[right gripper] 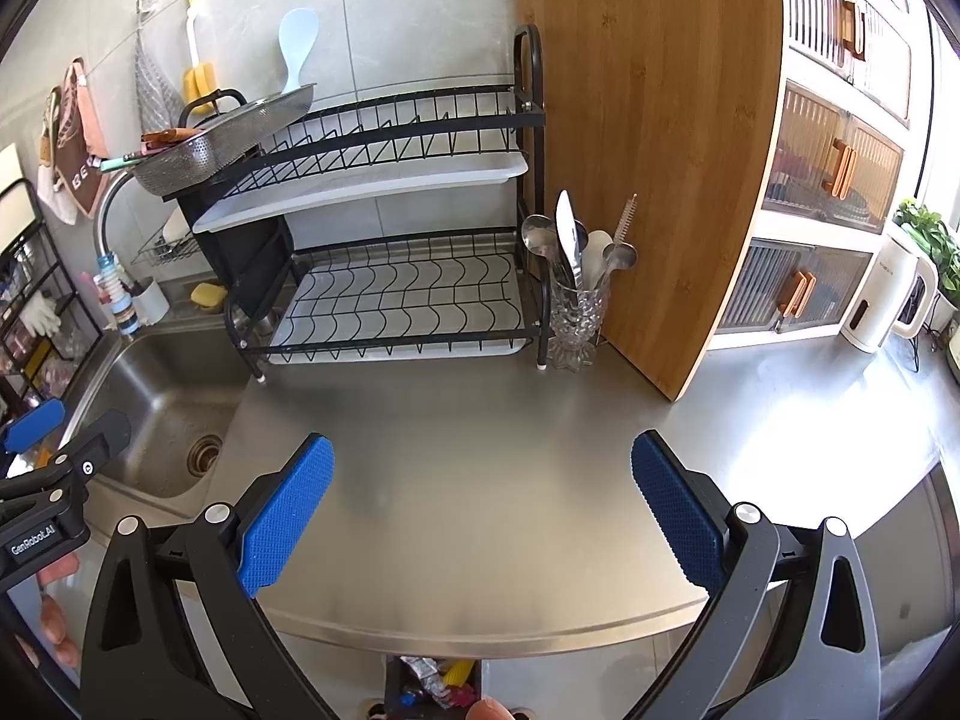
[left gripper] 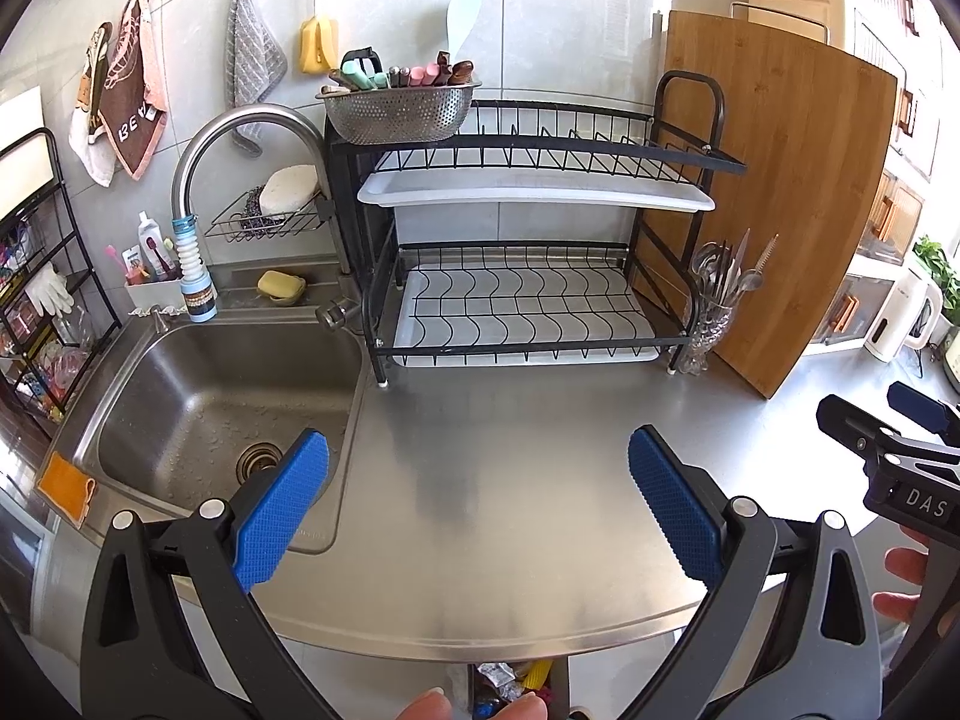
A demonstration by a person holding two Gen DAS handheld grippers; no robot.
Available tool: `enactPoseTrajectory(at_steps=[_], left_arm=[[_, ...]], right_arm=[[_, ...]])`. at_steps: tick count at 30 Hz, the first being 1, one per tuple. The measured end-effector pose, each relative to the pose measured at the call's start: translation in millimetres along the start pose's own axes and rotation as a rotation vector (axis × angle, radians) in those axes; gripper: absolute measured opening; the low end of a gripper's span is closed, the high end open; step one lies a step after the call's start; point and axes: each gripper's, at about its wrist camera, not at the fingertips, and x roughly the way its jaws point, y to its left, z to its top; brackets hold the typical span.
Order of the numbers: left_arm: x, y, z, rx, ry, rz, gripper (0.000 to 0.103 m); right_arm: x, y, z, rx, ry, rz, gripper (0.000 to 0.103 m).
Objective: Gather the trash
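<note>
Both tongs are held wide apart, empty, above the steel desk.

Left tongs and right tongs are each seen with blue pads spread and nothing gripped between them. Below the front edge of the desk, a dark bin is glimpsed, in which crumpled trash is packed: silvery wrapper, yellow and red scraps. Further back, a sink lies to the left, a black dish rack stands behind, and a wooden cutting board is leaned upright against the wall.
</note>
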Motion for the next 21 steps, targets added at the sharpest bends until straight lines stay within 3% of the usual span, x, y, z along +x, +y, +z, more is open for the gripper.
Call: enactPoseTrajectory(at_steps=[21], left_arm=[[-4.0, -1.9, 1.2, -0.012, -0.012, -0.012, 0.095]], right_arm=[[2.4, -2.2, 0.8, -0.001, 0.000, 0.013, 0.100]])
